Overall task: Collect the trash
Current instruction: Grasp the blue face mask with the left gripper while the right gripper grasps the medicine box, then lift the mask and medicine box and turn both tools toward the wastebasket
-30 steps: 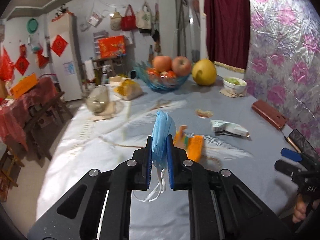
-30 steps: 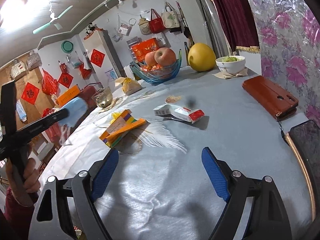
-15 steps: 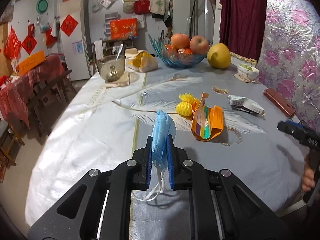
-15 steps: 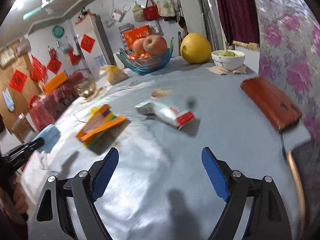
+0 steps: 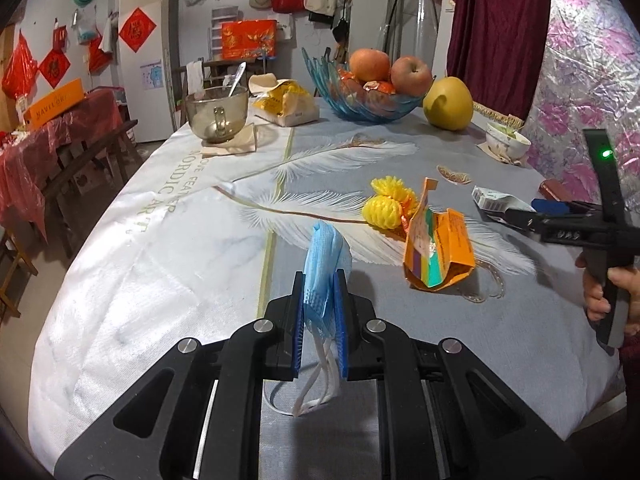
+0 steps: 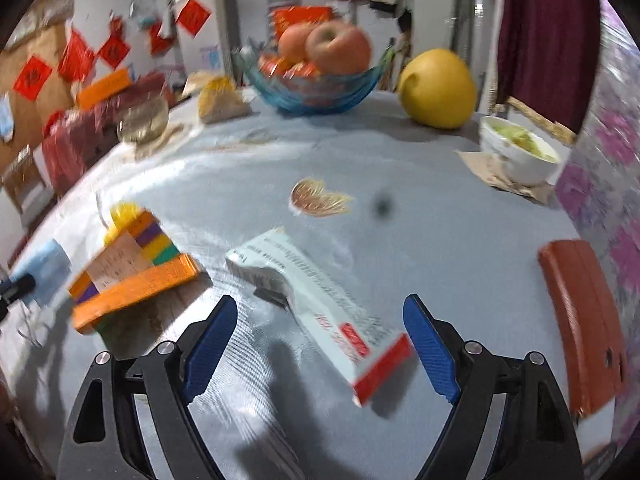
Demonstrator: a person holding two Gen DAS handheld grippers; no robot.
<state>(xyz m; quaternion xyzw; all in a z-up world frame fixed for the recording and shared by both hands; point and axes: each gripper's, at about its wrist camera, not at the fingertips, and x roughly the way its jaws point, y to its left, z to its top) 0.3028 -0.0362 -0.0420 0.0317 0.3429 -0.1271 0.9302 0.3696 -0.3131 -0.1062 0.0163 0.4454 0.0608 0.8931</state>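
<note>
Blue face mask [image 5: 325, 256]: folded, pinched between the two blue pads of the left gripper [image 5: 320, 320], lower centre of left wrist view; upper part sticks up above the fingertips, white ear loops hang below. Jaws closed tight on it.

White-and-red carton [image 6: 320, 312]: flat on the grey tablecloth [image 6: 440, 208], lower centre of right wrist view, lying diagonally; red end sits between the pads of the right gripper [image 6: 320, 344], nearer the right-side pad. Jaws wide apart, pads not touching it. Frame blurred.

Orange multicolour box [image 5: 436, 248]: crushed, centre-right of left view, just right of the mask.

Yellow mesh fruit sleeves [image 5: 386, 206]: touching the box's upper left.

Bkgd, top of both views: blue glass fruit bowl [image 5: 364, 104] w/ apples, yellow pomelo [image 5: 448, 104], white bowl [image 6: 520, 152]. Red-brown case [image 6: 580, 316]: right edge of right view.
</note>
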